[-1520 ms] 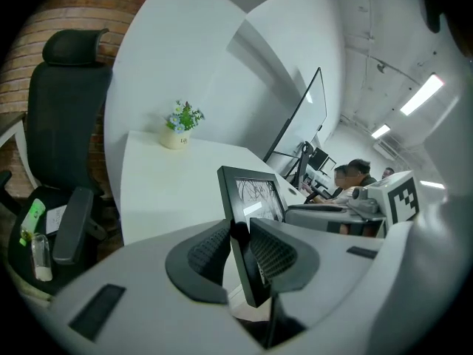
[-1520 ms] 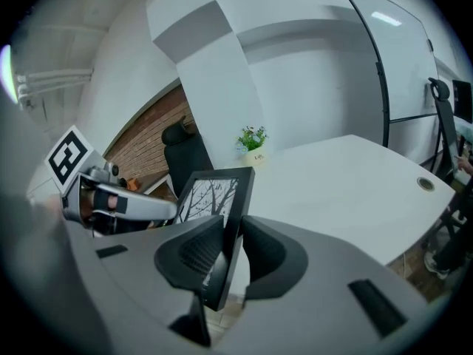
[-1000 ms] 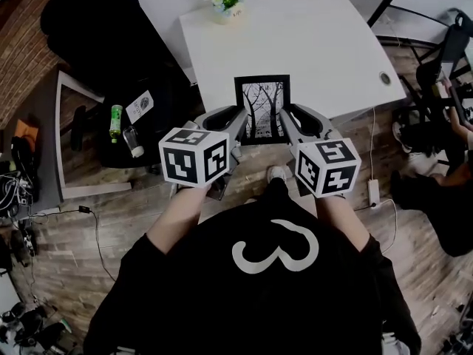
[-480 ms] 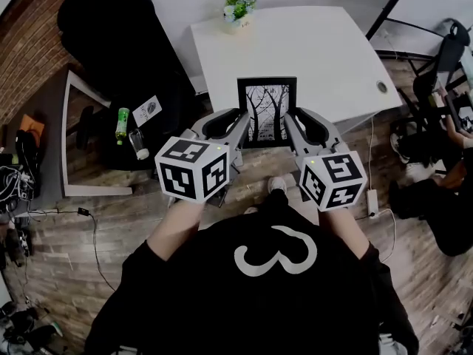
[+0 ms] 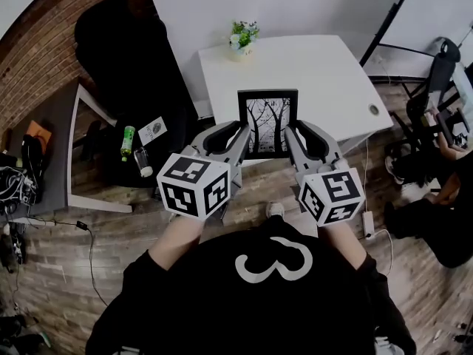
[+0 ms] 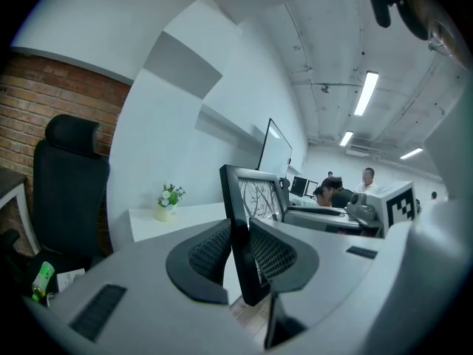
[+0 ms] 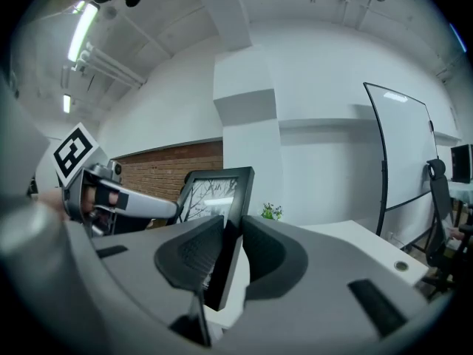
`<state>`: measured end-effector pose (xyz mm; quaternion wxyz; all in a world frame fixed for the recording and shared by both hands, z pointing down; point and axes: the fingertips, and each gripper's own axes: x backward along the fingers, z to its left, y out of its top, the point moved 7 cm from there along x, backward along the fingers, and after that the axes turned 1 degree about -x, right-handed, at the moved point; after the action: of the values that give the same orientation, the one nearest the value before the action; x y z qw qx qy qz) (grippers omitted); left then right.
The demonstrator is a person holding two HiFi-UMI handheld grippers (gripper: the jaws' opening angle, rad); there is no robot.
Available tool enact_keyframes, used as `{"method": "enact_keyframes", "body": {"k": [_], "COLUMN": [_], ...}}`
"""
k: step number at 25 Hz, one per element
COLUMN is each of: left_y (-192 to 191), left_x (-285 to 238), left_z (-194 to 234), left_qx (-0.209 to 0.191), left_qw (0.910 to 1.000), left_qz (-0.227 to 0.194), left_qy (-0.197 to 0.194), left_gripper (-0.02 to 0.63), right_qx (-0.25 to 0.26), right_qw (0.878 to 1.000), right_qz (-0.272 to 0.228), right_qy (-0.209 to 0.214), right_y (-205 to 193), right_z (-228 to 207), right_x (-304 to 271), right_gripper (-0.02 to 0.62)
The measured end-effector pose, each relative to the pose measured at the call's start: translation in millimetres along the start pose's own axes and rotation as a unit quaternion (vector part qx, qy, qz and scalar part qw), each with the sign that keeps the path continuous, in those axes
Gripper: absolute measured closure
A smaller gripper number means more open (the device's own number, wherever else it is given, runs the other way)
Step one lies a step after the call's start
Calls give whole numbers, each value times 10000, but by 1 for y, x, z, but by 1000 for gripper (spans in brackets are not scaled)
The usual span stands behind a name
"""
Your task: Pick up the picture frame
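A black picture frame [image 5: 267, 123] with a bare-tree print hangs in the air above the white table [image 5: 318, 65], held from both sides. My left gripper [image 5: 242, 129] is shut on the frame's left edge, and my right gripper [image 5: 289, 132] is shut on its right edge. In the left gripper view the frame [image 6: 244, 220] stands upright between the ribbed pads [image 6: 211, 251], with my left gripper [image 6: 238, 250] closed on its edge. The right gripper view shows the frame [image 7: 222, 220] clamped the same way in my right gripper [image 7: 229, 261].
A small pot of flowers [image 5: 242, 35] stands at the table's far edge. A black office chair [image 5: 129, 50] is at the left, with a green bottle [image 5: 127, 140] and papers on a low surface. A seated person [image 5: 443, 191] is at the right. A whiteboard [image 7: 403, 150] stands behind the table.
Both grippers have risen together with the frame between them, lifting it off the table. The frame sits higher in the head view and the table looks farther below.
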<state>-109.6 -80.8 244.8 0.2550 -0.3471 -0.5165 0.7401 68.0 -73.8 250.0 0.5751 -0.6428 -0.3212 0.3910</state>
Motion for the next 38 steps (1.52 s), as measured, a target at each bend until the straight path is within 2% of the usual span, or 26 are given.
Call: {"method": "enact_keyframes", "body": {"k": [9, 15, 19, 23, 30, 38], "left_y": [25, 30, 27, 27, 33, 26], "left_x": [23, 24, 22, 19, 8, 16], "left_z": [-16, -17, -17, -17, -30, -20], "left_qx": [-342, -393, -436, -429, -465, -476], "left_qw": [9986, 9979, 9975, 9975, 9971, 9970], "left_qz": [-388, -408, -394, -386, -408, -430], "left_qy": [-145, -305, -383, -416, -440, -433], "left_gripper": [518, 518, 518, 518, 518, 518], "right_qx": [154, -5, 101, 135, -97, -100], "right_qw": [9990, 9989, 9985, 9984, 9983, 9981], "right_qz": [-397, -410, -417, -428, -467, -501], "right_qy": [-125, -224, -325, -354, -336, -332], "right_y": [28, 32, 29, 29, 31, 26], "right_z": [13, 13, 14, 13, -4, 7], "right_x": [22, 25, 27, 29, 34, 29], "right_gripper": [503, 505, 505, 506, 506, 506]}}
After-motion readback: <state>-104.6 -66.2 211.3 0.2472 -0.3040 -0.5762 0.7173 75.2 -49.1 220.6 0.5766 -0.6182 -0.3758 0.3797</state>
